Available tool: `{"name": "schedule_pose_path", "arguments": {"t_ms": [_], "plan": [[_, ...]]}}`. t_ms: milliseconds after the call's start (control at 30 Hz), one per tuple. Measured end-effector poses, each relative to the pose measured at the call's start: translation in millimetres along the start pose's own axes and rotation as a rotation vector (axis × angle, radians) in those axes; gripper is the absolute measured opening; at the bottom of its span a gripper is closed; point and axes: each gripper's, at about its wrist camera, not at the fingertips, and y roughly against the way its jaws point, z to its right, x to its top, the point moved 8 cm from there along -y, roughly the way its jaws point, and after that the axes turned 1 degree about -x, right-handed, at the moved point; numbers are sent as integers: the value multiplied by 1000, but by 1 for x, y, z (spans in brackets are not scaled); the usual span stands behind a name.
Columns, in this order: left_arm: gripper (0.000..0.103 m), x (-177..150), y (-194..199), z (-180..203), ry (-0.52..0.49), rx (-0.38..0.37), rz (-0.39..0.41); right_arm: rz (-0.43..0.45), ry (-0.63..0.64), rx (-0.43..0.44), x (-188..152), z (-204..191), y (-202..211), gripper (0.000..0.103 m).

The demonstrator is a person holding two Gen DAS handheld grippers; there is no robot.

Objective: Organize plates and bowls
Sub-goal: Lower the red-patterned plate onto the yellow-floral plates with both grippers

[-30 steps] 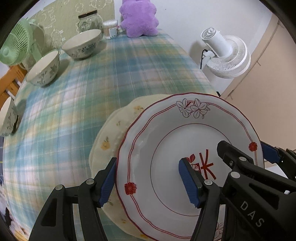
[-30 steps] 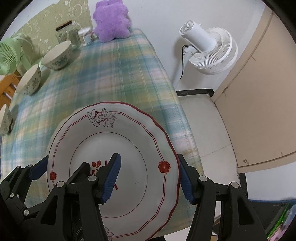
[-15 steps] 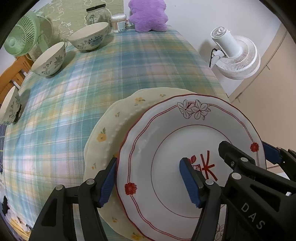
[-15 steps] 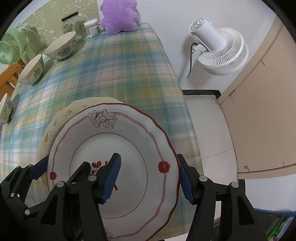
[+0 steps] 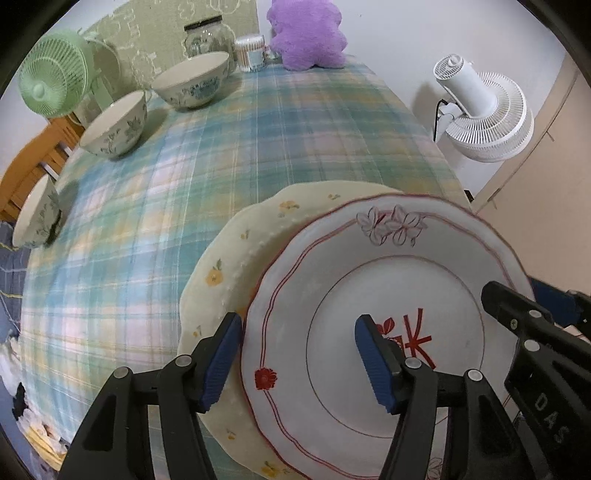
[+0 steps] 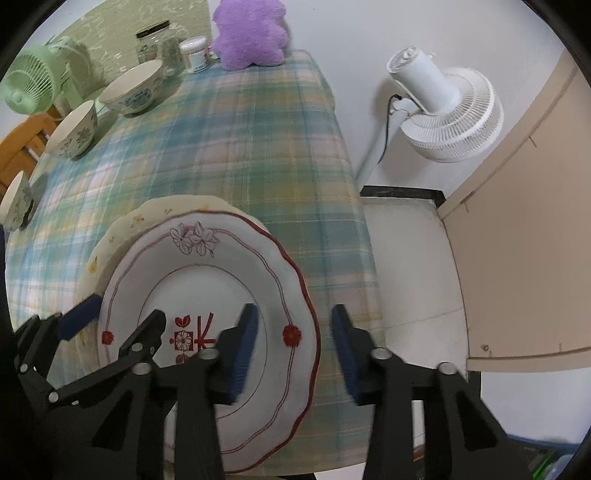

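Observation:
A white plate with red trim (image 5: 388,295) lies over a cream plate with yellow flowers (image 5: 236,266) near the table's front right corner. My left gripper (image 5: 297,360) straddles the white plate's left rim, jaws wide apart, pads not pressing it. My right gripper (image 6: 293,347) straddles its right rim (image 6: 295,280), jaws also apart. The cream plate (image 6: 122,229) peeks out at the white plate's far left. Three patterned bowls (image 5: 192,83) (image 5: 114,125) (image 5: 35,218) stand along the table's left side.
The table has a plaid cloth (image 5: 258,140). At its far end stand a glass jar (image 5: 207,35), a cotton swab tub (image 5: 251,51) and a purple plush (image 5: 306,33). A green fan (image 5: 51,81) is at the left, a white fan (image 6: 443,107) right of the table.
Both grippers have moved with the white plate toward the right, so more of the cream plate shows. The right gripper's jaws now sit further apart from the rim.

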Motion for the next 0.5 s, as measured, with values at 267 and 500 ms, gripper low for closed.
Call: {"name": "schedule_pose_path", "arguments": {"t_ms": [267,500], "plan": [[65,3,4,-2,26,18,15,0,33,5,1,-1,-2,28],[66,1,12,-16,62,50,30,9,50,33,8,-11,-6,28]]}}
